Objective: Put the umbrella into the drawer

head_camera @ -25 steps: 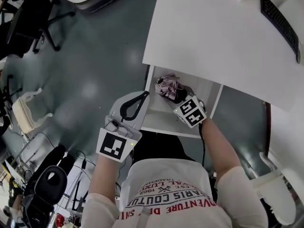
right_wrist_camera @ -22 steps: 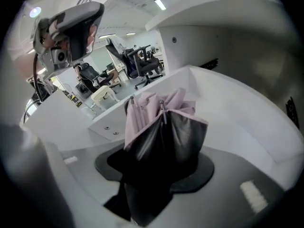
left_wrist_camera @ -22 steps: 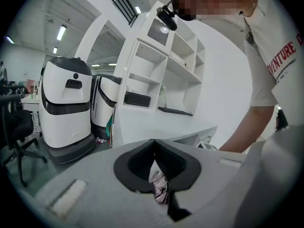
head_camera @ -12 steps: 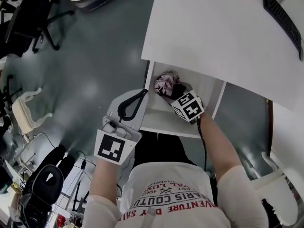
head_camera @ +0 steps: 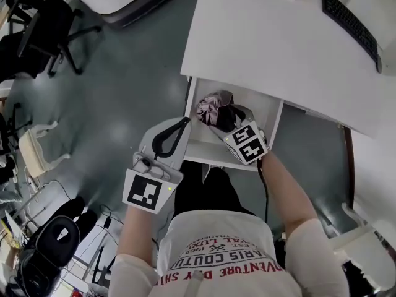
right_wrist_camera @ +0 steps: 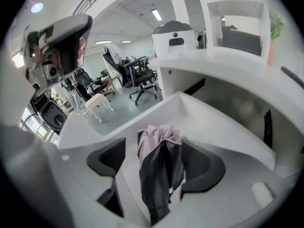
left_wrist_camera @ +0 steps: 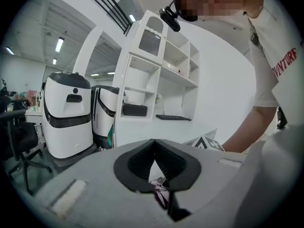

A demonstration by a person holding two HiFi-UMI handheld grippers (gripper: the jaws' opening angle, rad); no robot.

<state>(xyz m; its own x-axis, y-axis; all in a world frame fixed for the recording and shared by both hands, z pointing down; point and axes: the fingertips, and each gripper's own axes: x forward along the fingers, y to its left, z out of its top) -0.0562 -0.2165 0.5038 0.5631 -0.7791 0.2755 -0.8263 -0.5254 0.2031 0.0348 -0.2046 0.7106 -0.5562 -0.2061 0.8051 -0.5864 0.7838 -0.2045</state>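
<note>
The folded umbrella (head_camera: 212, 110), pink with dark fabric, lies in the open white drawer (head_camera: 207, 154) under the desk. My right gripper (head_camera: 225, 121) hangs over it, angled down, with its jaws opening. In the right gripper view the umbrella (right_wrist_camera: 159, 170) sits between the wide-spread pads (right_wrist_camera: 108, 159); the left pad stands clear of it. My left gripper (head_camera: 185, 122) is shut and empty, at the drawer's left front corner. In the left gripper view its tips meet (left_wrist_camera: 153, 142), and a bit of umbrella (left_wrist_camera: 159, 193) shows through the gap below them.
The white desk top (head_camera: 278, 36) overhangs the back of the drawer, with a keyboard (head_camera: 349, 18) at its far right. Black office chairs (head_camera: 43, 30) and a pale chair (head_camera: 34, 148) stand on the grey floor to the left. The person's body is right behind the drawer front.
The right gripper's jaws have spread apart around the umbrella. Both grippers have lifted a little. The umbrella stays in the drawer.
</note>
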